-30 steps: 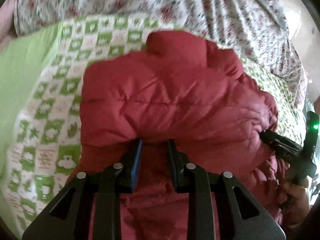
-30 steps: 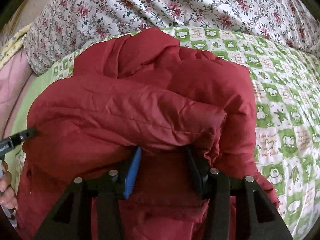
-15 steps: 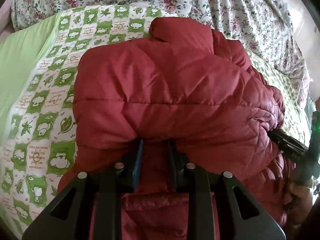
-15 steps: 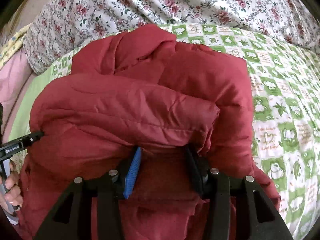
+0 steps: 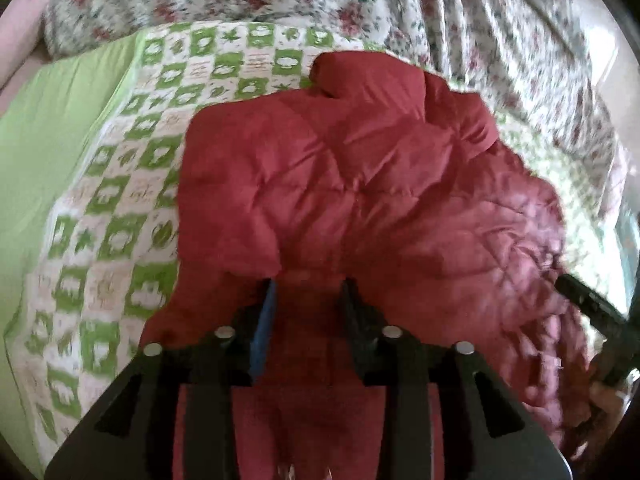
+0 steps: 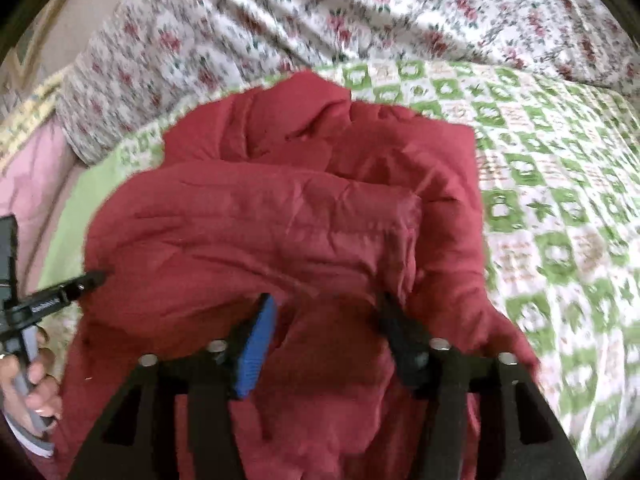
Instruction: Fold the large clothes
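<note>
While both jaws are opening, the left tongs (image 5: 308, 292) and right tongs (image 6: 324, 308) stand released at the near edge of the red padded jacket (image 5: 360, 184), fabric between their fingers (unpinched). It lies bunched on the green-checked bed cover (image 6: 552, 208), floral bedding (image 6: 360, 12) beyond.

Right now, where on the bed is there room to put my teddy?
Bare checked green quilt lies right of the red jacket, and plain green sheet on its other side. The middle is full of jacket; floral bedding crowds the far edge.
</note>
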Available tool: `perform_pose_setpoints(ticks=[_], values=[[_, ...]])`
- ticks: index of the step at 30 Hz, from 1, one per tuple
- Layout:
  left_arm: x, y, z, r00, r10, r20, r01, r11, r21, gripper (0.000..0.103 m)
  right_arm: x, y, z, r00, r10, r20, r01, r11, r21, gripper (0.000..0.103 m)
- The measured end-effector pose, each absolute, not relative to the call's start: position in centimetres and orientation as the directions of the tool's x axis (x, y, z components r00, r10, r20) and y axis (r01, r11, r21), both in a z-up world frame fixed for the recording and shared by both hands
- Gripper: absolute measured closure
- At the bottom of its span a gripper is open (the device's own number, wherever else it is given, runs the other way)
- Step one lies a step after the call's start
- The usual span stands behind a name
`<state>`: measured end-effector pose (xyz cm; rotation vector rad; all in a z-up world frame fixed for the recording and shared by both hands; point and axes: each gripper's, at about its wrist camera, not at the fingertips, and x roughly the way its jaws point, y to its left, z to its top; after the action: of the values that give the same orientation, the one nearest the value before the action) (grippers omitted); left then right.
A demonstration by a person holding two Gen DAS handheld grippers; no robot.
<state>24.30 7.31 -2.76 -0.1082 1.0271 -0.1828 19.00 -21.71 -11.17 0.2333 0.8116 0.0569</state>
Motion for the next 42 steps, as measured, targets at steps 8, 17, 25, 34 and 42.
perform_pose_setpoints(ticks=[8,17,25,34,42], values=[[17.7,9.5,-1.3,0.503,-0.237,-0.831,0.086,0.971,-0.224,0.069,12.8,-22.2,-9.4,0.694,0.171,-0.699,0.033,0.963,0.269,0.031],[10.6,12.6,-1.3,0.491,-0.240,-0.838,0.044,0.967,-0.251,0.069,6.1,-23.4,-8.8,0.688,0.176,-0.704,0.054,0.955,0.291,0.030],[6.8,14.5,-1.2,0.491,-0.216,-0.844,0.023,0.972,-0.236,0.069,0.8,-24.7,-9.9,0.660,0.117,-0.742,0.101,0.965,0.242,0.027],[3.7,14.8,-2.0,0.471,-0.187,-0.862,0.023,0.979,-0.200,0.058,-2.9,-24.8,-12.4,0.596,0.092,-0.797,0.139,0.967,0.215,0.026],[2.1,15.7,-2.3,0.462,-0.180,-0.869,0.011,0.980,-0.197,0.049,-3.9,-24.6,-14.4,0.524,0.092,-0.847,0.121,0.976,0.181,0.029]])
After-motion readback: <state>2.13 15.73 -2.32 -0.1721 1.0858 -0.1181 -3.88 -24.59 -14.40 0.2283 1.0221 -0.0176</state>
